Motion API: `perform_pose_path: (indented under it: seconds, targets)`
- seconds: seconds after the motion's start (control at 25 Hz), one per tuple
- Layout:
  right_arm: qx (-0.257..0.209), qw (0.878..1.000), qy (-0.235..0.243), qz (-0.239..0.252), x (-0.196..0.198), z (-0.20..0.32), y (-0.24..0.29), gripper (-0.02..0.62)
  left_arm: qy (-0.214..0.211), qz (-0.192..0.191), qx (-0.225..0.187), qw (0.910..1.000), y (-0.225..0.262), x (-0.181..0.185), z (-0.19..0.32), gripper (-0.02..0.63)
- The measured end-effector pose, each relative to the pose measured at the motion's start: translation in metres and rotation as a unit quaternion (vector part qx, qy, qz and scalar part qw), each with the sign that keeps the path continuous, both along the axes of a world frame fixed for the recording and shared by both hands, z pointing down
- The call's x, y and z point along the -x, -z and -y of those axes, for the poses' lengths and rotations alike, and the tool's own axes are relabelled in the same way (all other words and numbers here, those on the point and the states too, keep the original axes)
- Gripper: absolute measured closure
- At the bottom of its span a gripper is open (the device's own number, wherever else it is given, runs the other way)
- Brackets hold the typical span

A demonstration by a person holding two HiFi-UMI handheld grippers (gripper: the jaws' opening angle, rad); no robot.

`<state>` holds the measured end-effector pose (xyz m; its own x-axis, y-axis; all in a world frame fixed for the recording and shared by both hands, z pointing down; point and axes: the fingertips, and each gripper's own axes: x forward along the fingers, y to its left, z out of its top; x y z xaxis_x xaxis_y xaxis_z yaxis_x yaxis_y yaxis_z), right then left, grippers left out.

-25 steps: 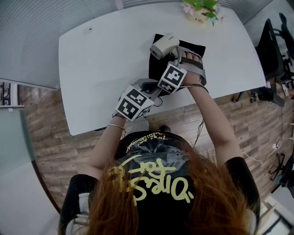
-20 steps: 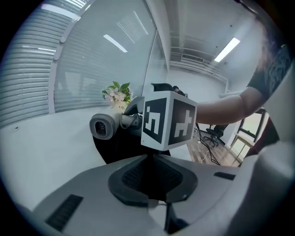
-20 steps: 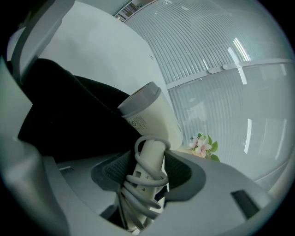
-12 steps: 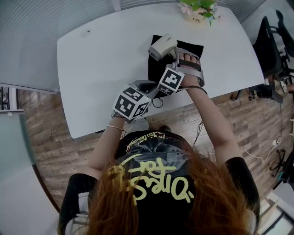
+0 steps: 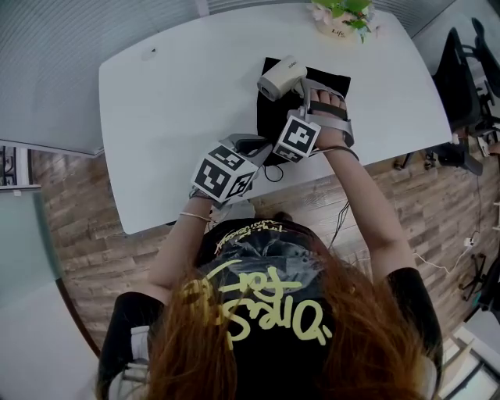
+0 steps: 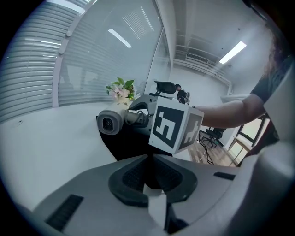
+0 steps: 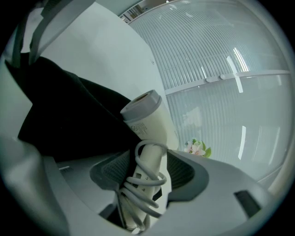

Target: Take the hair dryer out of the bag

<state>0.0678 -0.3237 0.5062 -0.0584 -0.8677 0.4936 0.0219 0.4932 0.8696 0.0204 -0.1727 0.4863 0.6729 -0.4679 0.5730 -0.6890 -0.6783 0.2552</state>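
A white hair dryer [image 5: 280,78] with its cord wound round the handle is out over the flat black bag [image 5: 334,81] on the white table [image 5: 180,94]. My right gripper [image 5: 301,91] is shut on the dryer's handle [image 7: 146,171]. Its jaws have just been opening a little, with the handle still between the pads. The barrel [image 7: 146,117] points away over the bag [image 7: 69,120]. My left gripper [image 5: 255,145] is shut at the bag's near left edge. In the left gripper view the black fabric [image 6: 124,145] runs up to the closed tips [image 6: 150,159].
A pot of flowers [image 5: 342,17] stands at the table's far edge. A thin black cable [image 5: 272,172] loops over the near edge by the grippers. Office chairs [image 5: 469,70] stand to the right on the wooden floor. The table's left half is bare white surface.
The left gripper's marker cube has rolled slightly. The right gripper and the dryer stay in nearly the same spot over the bag.
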Motion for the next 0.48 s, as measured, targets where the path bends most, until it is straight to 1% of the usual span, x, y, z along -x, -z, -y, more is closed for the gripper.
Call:
perform_pose_path:
  seconds: [0.08, 0.2, 0.24, 0.48]
  targets:
    - [0.007, 1.000, 0.008, 0.017, 0.004, -0.004, 0.004, 0.342, 0.002, 0.004, -0.001, 1.0000, 0.002, 0.005, 0.001, 0.581]
    - [0.020, 0.999, 0.003, 0.050, 0.007, -0.009, 0.015, 0.336, 0.012, 0.012, -0.008, 0.9998, 0.006, 0.015, 0.005, 0.585]
    - [0.021, 0.998, 0.002, 0.061, 0.007, -0.011, 0.020, 0.333, 0.016, 0.013, -0.011, 0.9997, 0.008, 0.018, 0.006, 0.595]
    - [0.014, 0.993, 0.010, 0.116, 0.007, -0.020, 0.053, 0.331, 0.039, 0.004, -0.029, 0.9988, 0.025, 0.032, 0.018, 0.601]
